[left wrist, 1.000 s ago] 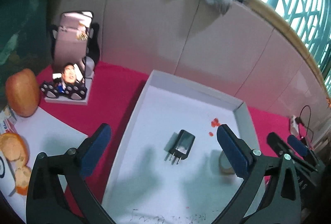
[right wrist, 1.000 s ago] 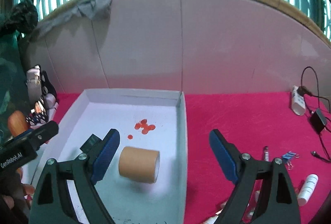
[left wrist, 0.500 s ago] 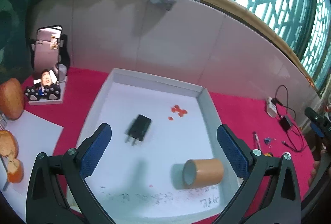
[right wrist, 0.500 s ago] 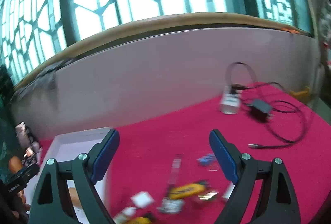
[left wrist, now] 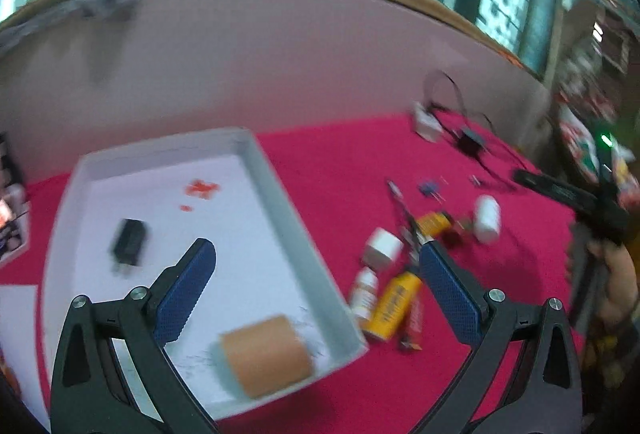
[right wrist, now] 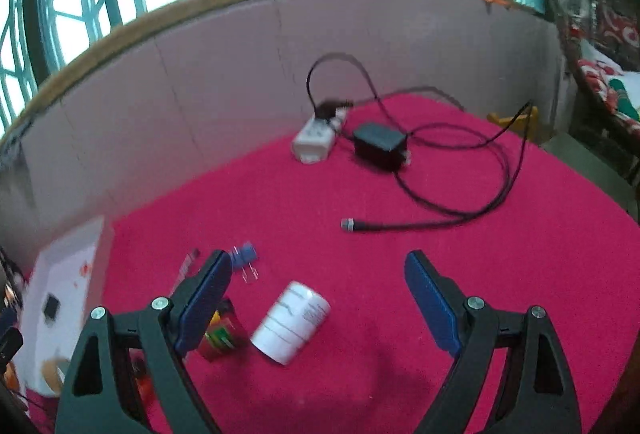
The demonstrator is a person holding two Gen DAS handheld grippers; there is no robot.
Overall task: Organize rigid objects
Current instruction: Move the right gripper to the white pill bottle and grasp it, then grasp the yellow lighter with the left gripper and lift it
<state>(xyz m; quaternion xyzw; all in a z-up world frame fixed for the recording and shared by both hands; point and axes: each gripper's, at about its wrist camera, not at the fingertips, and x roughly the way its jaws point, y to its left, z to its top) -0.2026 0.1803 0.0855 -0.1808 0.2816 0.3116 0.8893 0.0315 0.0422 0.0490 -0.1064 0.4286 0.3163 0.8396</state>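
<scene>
The white tray [left wrist: 280, 193] holds one black charger [left wrist: 129, 242] and one tan tape roll [left wrist: 266, 356]. One white bottle [right wrist: 291, 322] lies between the right gripper's [right wrist: 316, 308] wide-apart, empty jaws. The left gripper [left wrist: 316, 294] gapes empty too.

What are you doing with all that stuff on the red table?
A person is tidying small things into a white tray, holding a gripper in each hand. A tan roll and a black plug already lie in the tray. Both the left gripper and the right gripper are open and empty. The right one hangs above a white bottle lying on the red cloth, beside other small items not yet put away.
</scene>
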